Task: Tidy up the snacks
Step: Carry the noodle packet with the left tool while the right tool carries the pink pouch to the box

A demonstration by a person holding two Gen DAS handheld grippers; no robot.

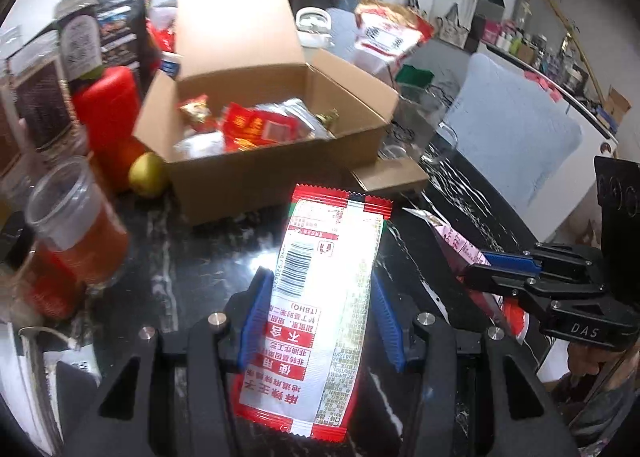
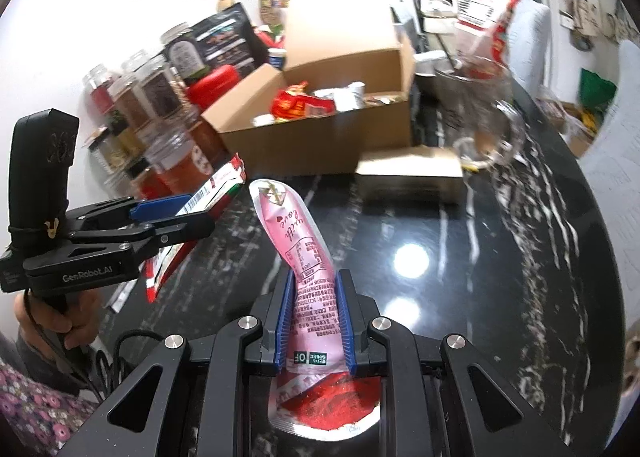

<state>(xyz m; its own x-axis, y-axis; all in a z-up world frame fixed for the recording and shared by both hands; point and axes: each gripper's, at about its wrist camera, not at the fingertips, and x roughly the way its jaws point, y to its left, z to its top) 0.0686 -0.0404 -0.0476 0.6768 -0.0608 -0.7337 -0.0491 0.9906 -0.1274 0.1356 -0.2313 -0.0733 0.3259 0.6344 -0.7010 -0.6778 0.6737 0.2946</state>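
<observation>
You are holding one packet in each claw, with the open box lying ahead of both.

Your left claw (image 1: 320,321) is gripping the red-and-white packet (image 1: 324,297) across its width, long axis pointing far toward the box (image 1: 276,177). Your right claw (image 2: 316,317) is pinching the pink packet (image 2: 300,253) the same way, its free end leaning far-left toward the box (image 2: 320,141). Both packets are hanging above the worktop (image 2: 460,277), short of the box's near wall; judging by the views, your left claw is sitting nearer to the box.
</observation>
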